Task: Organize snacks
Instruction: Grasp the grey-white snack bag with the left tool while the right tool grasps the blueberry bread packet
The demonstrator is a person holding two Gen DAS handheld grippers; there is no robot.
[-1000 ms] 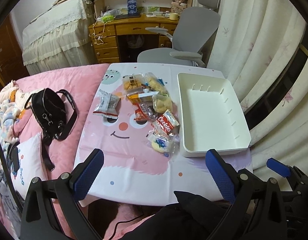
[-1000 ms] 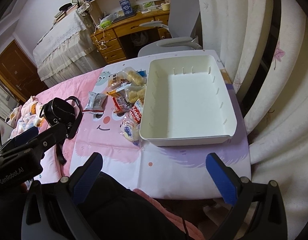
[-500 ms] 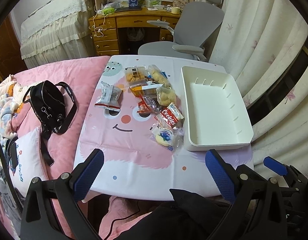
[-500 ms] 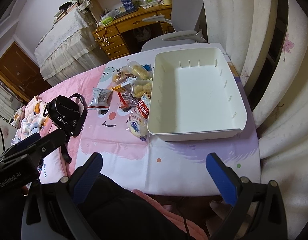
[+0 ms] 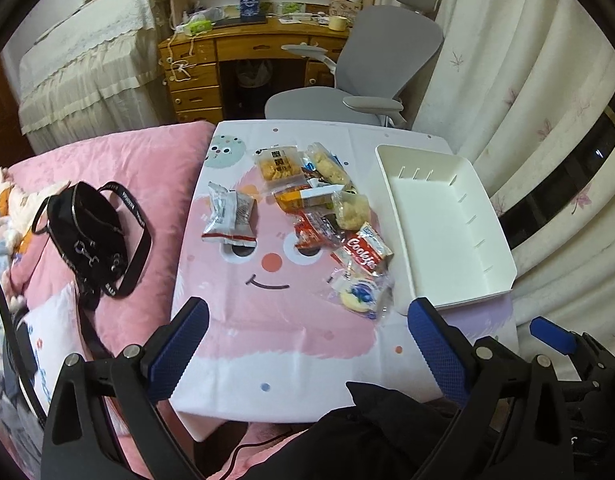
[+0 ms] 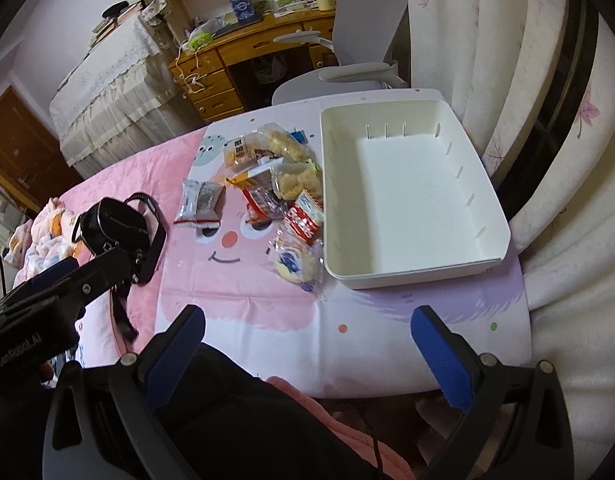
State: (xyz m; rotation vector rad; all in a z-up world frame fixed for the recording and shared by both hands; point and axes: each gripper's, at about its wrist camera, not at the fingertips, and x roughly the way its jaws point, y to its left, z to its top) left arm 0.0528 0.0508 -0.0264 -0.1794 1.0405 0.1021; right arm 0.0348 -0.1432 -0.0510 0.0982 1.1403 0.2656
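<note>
Both the left gripper (image 5: 307, 344) and right gripper (image 6: 307, 344) are hovering with jaws open; approaching the clear-wrapped blueberry biscuit packet (image 5: 359, 296) nearest the empty white plastic tray (image 6: 407, 276) is advisable, pinching its crimped edge

We saw a white bin (image 5: 487, 276), a red cookie packet (image 5: 363, 249), a black handbag (image 5: 87, 232) and a pink smiley-face tablecloth (image 5: 267, 320).

Bare cloth (image 5: 291, 332) before snack heap (image 5: 319, 216)

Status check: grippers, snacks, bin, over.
Left gripper and right gripper open, holding nothing. Snack packets piled beside white bin, none inside. Nothing in the way.
</note>
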